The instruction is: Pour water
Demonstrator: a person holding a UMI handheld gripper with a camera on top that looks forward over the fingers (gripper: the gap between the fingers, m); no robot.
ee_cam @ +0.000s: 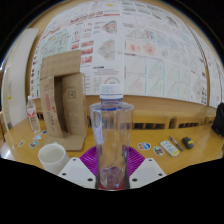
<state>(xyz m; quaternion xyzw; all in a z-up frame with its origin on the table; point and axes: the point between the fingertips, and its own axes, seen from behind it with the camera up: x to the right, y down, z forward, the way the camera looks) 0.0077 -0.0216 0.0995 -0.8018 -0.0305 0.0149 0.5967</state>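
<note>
- A clear plastic bottle [111,140] with a pale cap is being held upright between the two fingers of the gripper [112,172], whose purple pads [91,160] are being pressed against its lower body from both sides, so the gripper is judged to be clamped on the bottle.
- The bottle is being kept right in front of the camera, above the wooden table [180,155]; whether its base is touching the table cannot be told.
- A white cup [52,156] is standing on the table to the left of the bottle, near it but apart; it is being taken as the likely vessel for the water.
- A cardboard box [62,92] is standing behind the cup, and small items are lying on the table to the right.
- The water level inside the bottle cannot be read, and whether the cap is screwed on or loose cannot be told.
- For the step to be done well, the grip should be kept firm and low, the bottle carried across until its mouth is over the cup, and the tilt begun slowly so that no water is being spilled beside the rim.
- The gripper is being held level, its fingers pointing forward across the table toward the papered wall [140,45].
</note>
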